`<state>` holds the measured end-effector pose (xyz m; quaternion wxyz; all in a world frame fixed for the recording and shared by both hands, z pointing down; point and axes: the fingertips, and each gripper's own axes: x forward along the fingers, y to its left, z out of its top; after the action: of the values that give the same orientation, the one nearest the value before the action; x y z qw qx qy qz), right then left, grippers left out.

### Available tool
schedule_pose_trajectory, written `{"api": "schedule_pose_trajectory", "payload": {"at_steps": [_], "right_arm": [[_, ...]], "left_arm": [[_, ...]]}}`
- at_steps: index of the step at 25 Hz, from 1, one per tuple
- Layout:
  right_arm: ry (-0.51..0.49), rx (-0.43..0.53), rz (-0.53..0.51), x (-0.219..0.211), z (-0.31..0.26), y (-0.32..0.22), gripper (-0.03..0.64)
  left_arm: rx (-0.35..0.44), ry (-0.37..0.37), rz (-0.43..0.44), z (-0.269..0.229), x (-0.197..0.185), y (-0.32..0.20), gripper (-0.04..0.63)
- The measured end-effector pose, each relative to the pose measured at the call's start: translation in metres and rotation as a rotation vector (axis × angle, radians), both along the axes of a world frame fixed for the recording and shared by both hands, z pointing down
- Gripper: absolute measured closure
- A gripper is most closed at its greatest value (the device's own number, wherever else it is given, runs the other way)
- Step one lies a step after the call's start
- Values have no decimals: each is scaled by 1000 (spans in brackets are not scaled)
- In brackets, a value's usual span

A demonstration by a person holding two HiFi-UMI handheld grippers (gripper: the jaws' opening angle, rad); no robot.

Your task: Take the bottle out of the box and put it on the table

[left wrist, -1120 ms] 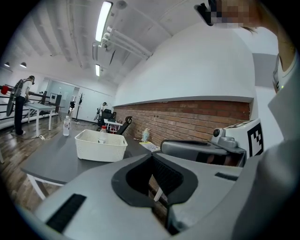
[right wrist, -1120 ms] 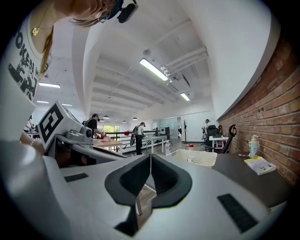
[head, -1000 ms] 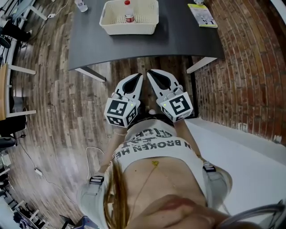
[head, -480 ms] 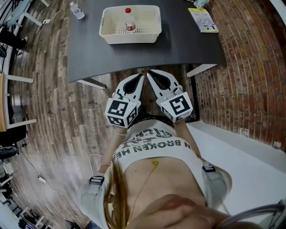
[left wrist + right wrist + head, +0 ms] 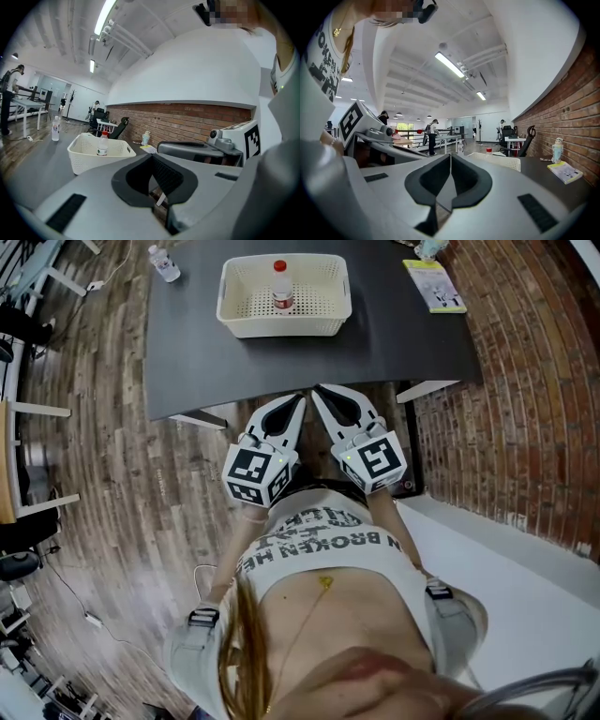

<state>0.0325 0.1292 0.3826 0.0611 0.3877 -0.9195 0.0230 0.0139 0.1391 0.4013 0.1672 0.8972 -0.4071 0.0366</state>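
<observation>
The bottle (image 5: 280, 287) stands, upright as far as I can tell, in the white box (image 5: 281, 326) on the far part of the worktop (image 5: 234, 362), well apart from both grippers. The left gripper (image 5: 299, 400) and right gripper (image 5: 317, 390) hover side by side at the near edge, fingers (image 5: 284, 416) pressed together on nothing.

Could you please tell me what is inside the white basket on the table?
One clear bottle with a red cap stands upright inside the white basket; nothing else shows on its perforated floor. The near wall hides a thin strip of floor.
</observation>
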Motion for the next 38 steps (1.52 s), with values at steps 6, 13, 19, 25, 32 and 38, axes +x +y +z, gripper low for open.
{"api": "schedule_pose_trajectory", "payload": {"at_steps": [6, 13, 19, 25, 32, 38], "right_arm": [[9, -5, 9, -17, 8, -14, 604], [22, -28, -7, -30, 17, -25, 604], [29, -45, -43, -30, 21, -47, 604], [23, -33, -114, -30, 15, -79, 604], [12, -37, -142, -17, 9, -112, 604], [12, -56, -153, 2, 14, -133, 604]], "left_arm": [[4, -12, -6, 5, -21, -9, 592], [-18, -17, -28, 13, -39, -20, 592], [-37, -20, -58, 18, -41, -38, 592], [-42, -28, -107, 15, -39, -70, 592], [-44, -41, -127, 9, -23, -106, 592], [-63, -48, -132, 14, -5, -128, 592]]}}
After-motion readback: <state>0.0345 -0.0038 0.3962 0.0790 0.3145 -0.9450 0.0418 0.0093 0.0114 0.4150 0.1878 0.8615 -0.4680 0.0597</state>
